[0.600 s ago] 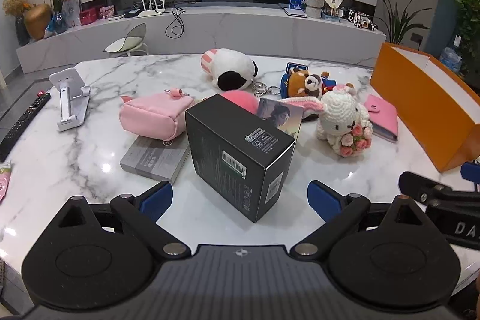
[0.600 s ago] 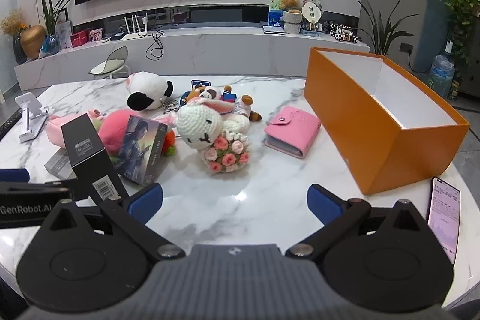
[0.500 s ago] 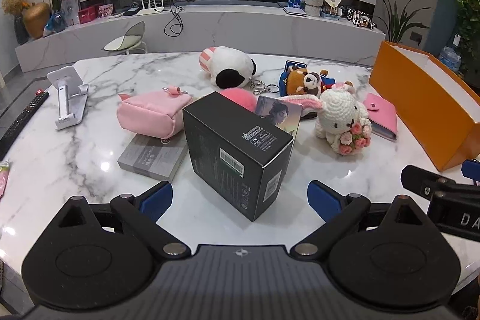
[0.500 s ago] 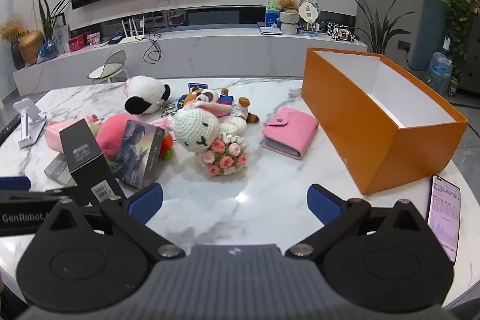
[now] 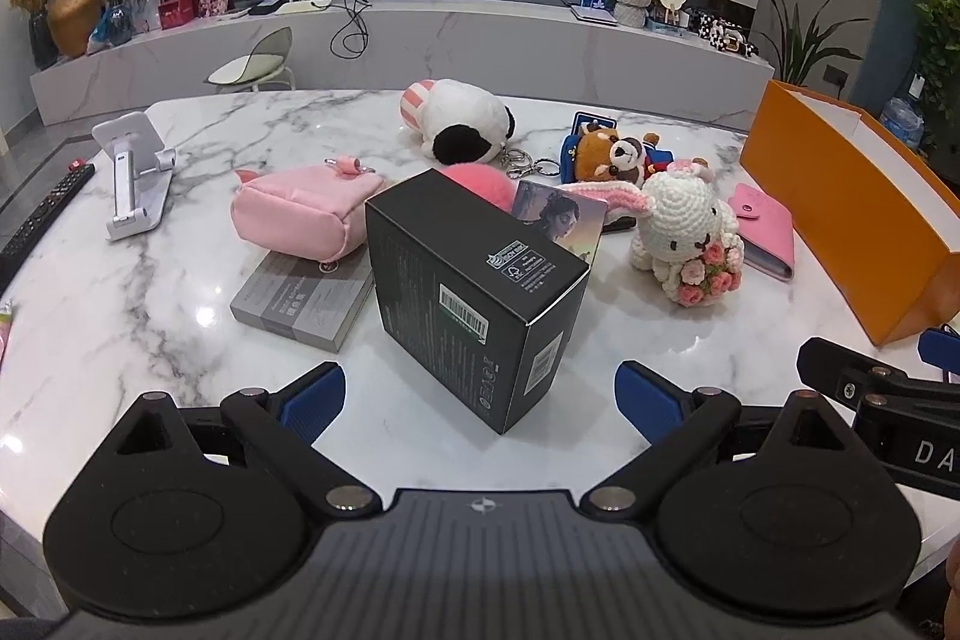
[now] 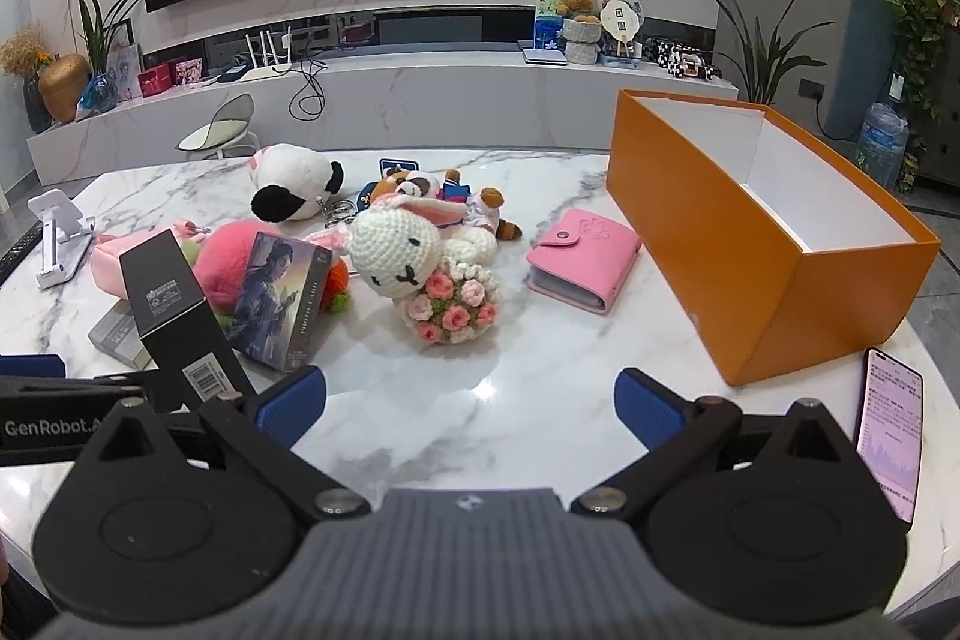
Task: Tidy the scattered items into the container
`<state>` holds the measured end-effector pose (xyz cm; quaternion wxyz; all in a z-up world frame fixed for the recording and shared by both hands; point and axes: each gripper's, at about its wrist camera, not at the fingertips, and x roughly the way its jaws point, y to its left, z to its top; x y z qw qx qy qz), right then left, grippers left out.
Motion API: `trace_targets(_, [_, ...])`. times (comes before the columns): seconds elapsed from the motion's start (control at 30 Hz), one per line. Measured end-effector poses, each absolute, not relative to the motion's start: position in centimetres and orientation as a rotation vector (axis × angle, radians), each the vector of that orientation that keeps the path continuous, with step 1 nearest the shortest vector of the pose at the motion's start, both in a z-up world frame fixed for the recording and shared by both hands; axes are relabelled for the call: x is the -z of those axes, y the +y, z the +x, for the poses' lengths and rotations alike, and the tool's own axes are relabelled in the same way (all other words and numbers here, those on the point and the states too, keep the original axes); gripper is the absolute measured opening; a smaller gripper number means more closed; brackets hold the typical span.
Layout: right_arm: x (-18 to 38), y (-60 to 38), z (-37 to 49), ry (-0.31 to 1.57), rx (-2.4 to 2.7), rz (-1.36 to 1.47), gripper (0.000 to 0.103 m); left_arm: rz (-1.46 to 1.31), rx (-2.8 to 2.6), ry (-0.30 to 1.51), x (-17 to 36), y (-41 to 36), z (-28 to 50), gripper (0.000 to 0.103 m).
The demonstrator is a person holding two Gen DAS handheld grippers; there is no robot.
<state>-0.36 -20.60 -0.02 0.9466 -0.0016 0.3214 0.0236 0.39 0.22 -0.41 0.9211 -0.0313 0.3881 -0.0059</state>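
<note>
Left wrist view: I am holding my left gripper [image 5: 480,391] low over the marble table [image 5: 120,304], its blue fingers [image 5: 315,391] spread wide and gripping nothing; the black box [image 5: 474,295] is standing just ahead, in line with the gap between them
Black box: it is sitting upright on the table, one corner turned toward me, barcode label facing up; a grey book [image 5: 303,295] is lying flat just to its left, with the pink pouch [image 5: 306,214] resting partly on the book's far end
Behind the box: a picture card box [image 5: 558,220] is leaning against a pink fluffy ball [image 5: 480,181]; farther back a black-and-white plush [image 5: 462,127] is lying on its side, keyrings beside it
Right wrist view: I am holding my right gripper [image 6: 468,403] over bare marble, fingers [image 6: 648,409] standing apart and empty; the crochet bunny [image 6: 420,262] with its flower bouquet is sitting ahead and slightly left
Pink wallet [image 6: 585,259]: it is lying closed between the bunny and the container, touching neither
Container: the orange box [image 6: 720,232] is standing open on the right side of the table, its white inside showing nothing in it
Phone [image 6: 891,430]: it is lying screen up, lit, near the orange box's near corner
Raccoon plush [image 6: 432,193]: it is lying behind the bunny
Far left: a white phone stand [image 5: 135,175] is standing near the table's edge
</note>
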Motion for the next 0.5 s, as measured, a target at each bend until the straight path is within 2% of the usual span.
trace_targets(0.5, [0.03, -20.63, -0.44, 0.656, -0.051, 0.0, 0.103, -0.058, 0.017, 0.8, 0.47, 0.05, 0.32, 0.103])
